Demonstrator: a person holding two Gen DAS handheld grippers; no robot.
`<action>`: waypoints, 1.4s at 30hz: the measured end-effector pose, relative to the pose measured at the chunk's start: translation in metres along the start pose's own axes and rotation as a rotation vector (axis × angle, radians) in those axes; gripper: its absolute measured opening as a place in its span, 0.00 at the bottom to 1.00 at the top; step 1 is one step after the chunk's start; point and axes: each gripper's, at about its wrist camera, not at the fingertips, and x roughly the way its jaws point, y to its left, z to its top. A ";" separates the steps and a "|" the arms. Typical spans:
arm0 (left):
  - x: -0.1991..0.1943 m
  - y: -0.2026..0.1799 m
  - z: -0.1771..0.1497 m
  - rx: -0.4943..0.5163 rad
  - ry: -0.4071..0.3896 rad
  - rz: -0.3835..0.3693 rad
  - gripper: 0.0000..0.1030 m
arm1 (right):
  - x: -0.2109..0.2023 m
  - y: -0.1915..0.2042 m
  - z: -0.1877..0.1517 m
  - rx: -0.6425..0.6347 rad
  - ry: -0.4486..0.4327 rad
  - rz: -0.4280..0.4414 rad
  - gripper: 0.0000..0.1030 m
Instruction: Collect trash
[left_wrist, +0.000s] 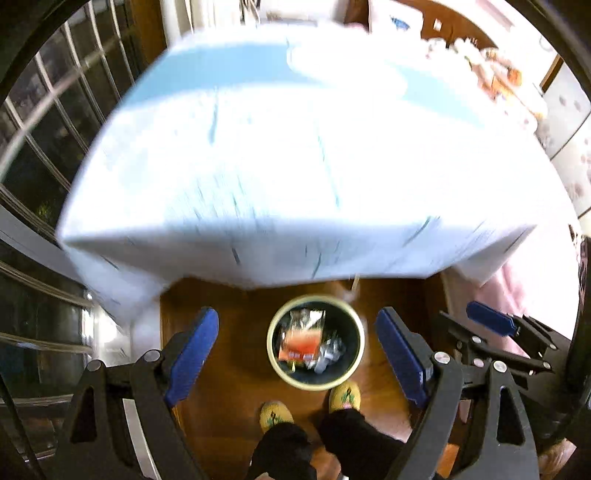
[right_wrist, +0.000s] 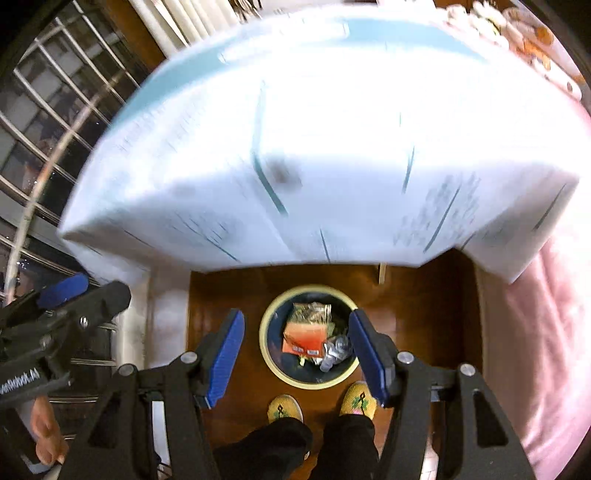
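A round trash bin (left_wrist: 274, 354) (right_wrist: 264, 345) with a pale rim stands on the wooden floor directly below both grippers. Inside lie an orange wrapper (left_wrist: 301, 341) (right_wrist: 304, 338), a shiny packet and crumpled clear plastic (left_wrist: 328, 350) (right_wrist: 338, 350). My left gripper (left_wrist: 296, 321) hangs high over the bin, open, its blue pads wide apart with nothing between them. My right gripper (right_wrist: 296, 319) is beside it at a similar height, also open and holding nothing. Each gripper shows at the edge of the other's view. Both views are motion-blurred.
A table under a white and blue cloth (left_wrist: 258, 166) (right_wrist: 332, 147) overhangs just beyond the bin. A person's feet in yellow slippers (left_wrist: 345, 397) (right_wrist: 284, 408) stand against the bin's near side. A barred window (left_wrist: 44, 129) is left, pink fabric (right_wrist: 535, 350) right.
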 end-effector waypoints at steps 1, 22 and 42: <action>-0.015 -0.001 0.006 0.000 -0.019 -0.004 0.83 | -0.013 0.004 0.005 -0.008 -0.013 -0.002 0.58; -0.156 -0.025 0.063 -0.048 -0.242 0.082 0.83 | -0.194 0.040 0.076 -0.096 -0.323 -0.004 0.58; -0.156 -0.025 0.054 -0.099 -0.252 0.121 0.83 | -0.184 0.048 0.068 -0.105 -0.304 -0.016 0.58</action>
